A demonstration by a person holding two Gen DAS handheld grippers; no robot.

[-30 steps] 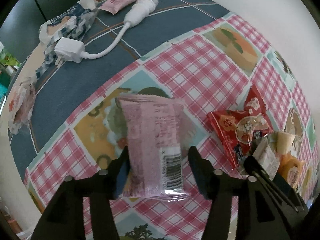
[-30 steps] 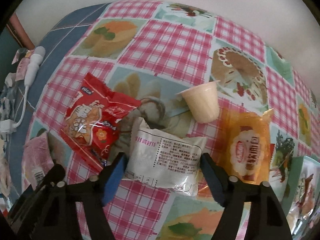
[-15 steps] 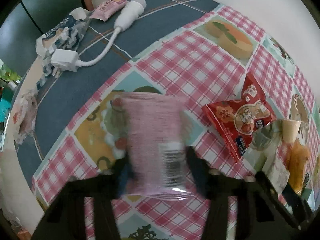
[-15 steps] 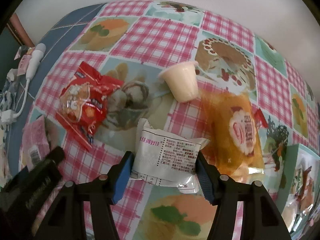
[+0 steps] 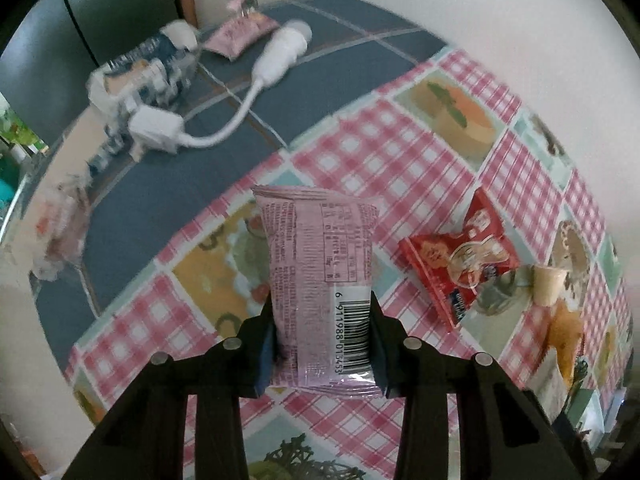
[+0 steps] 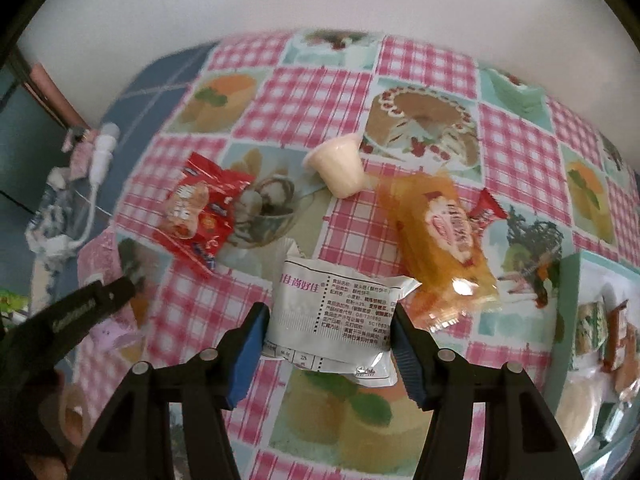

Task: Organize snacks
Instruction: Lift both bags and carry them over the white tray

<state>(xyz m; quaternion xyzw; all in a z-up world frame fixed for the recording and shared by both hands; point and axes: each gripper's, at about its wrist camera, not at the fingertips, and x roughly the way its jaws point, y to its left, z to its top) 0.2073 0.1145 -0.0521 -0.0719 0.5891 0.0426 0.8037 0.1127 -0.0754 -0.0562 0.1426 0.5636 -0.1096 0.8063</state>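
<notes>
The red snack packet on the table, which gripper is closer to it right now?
Right, narrowly. The right gripper sits just beside the red snack packet; the left gripper is further off.

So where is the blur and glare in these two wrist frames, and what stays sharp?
Left wrist: pink packet sharp, far white plug and tablecloth motion-smeared. Right wrist: white packet legible, orange packet shows glare, left edge smeared. Both views bulge from fisheye distortion.
</notes>
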